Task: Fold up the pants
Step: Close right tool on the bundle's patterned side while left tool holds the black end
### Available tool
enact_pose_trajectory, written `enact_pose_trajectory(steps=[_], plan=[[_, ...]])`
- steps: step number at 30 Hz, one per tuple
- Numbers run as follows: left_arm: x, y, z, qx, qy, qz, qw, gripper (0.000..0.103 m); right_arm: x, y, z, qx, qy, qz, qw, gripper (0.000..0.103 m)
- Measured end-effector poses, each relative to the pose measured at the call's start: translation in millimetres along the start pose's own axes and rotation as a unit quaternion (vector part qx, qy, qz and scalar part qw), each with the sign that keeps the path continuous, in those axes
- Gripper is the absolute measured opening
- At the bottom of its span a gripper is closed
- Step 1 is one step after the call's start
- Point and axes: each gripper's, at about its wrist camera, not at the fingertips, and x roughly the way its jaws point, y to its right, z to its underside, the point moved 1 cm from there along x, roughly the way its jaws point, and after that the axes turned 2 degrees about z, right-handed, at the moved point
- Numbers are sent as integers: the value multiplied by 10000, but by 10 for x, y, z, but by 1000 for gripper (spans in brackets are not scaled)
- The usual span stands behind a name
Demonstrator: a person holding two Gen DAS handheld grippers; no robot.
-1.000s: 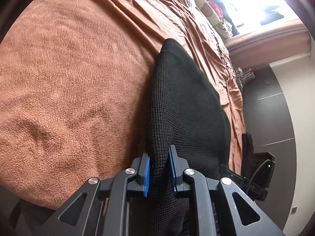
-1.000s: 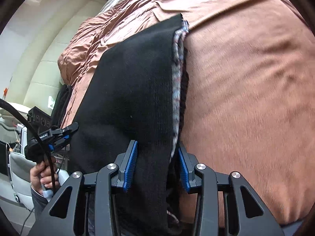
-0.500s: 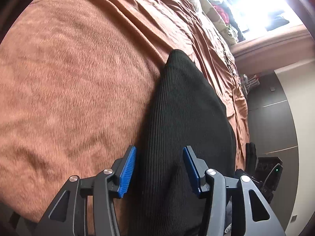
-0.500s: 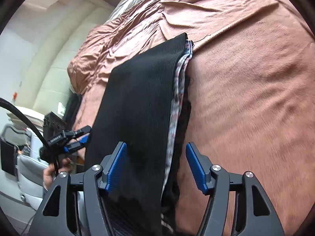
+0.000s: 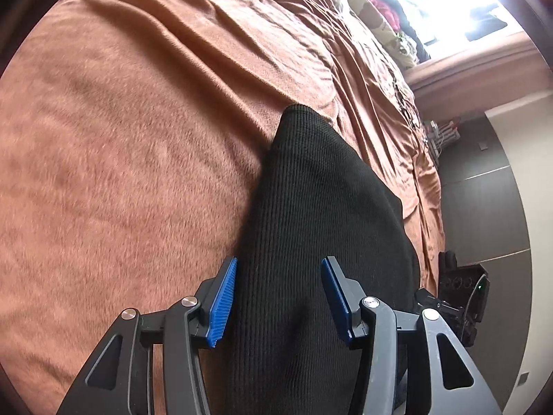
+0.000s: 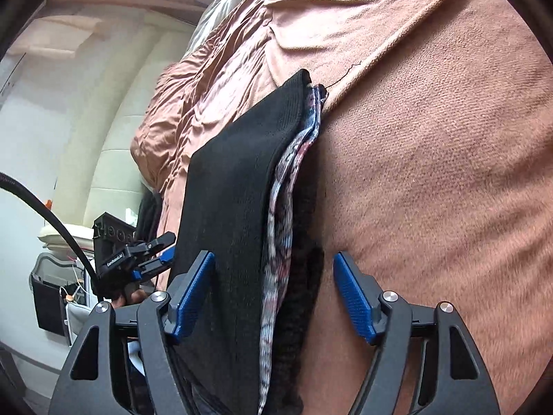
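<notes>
Black knit pants (image 5: 321, 190) lie folded in a long strip on a brown blanket (image 5: 138, 138). My left gripper (image 5: 279, 266) is open, straddling the near end of the strip, and its blue pads stand clear of the cloth. In the right wrist view the pants (image 6: 242, 173) show a patterned inner layer (image 6: 287, 173) along their right edge. My right gripper (image 6: 273, 259) is opening over that edge; fabric lies between its jaws, but the pads do not press it. The left gripper (image 6: 152, 252) shows beyond the strip at the left.
The blanket (image 6: 432, 173) spreads wide to the right of the strip. Rumpled bedding and a pile of clothes (image 5: 387, 10) sit by a bright window. A dark cabinet (image 5: 484, 207) stands past the bed's edge. A cream padded headboard (image 6: 114, 121) rises at left.
Both grippers let go of the pants: their jaws went from pinching the fabric to standing wide. Both pulled back along the strip, which now lies flat on the blanket.
</notes>
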Motion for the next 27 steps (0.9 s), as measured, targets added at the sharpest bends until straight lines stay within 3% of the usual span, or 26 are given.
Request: enact_pose_trajectory(steps=[6, 13, 17, 19, 21, 24, 25, 27], plan=[[76, -7, -96, -5, -69, -29, 10000, 52, 82, 53, -31, 50, -205, -283, 9994, 70], [110, -27, -198, -97, 10, 33, 9999, 51, 205, 23, -177, -51, -343, -334, 9988, 69], [89, 42, -232, 2, 54, 53, 10000, 38, 163, -10, -205, -190, -228, -369, 9989, 48], [44, 76, -240, 58, 116, 145, 9998, 36, 62, -48, -180, -293, -114, -501, 9982, 45], [14, 95, -245, 119, 131, 215, 9996, 36, -11, -70, -146, -399, -56, -568, 9976, 45], [31, 80, -252, 151, 59, 177, 9997, 36, -44, -24, -103, -420, -127, -178, 9989, 48], [39, 76, -256, 148, 46, 176, 9997, 36, -41, 14, -95, -357, -160, -86, 9992, 51], [42, 50, -250, 131, 37, 180, 9997, 36, -53, 76, -82, -211, -205, -3, 9996, 68]])
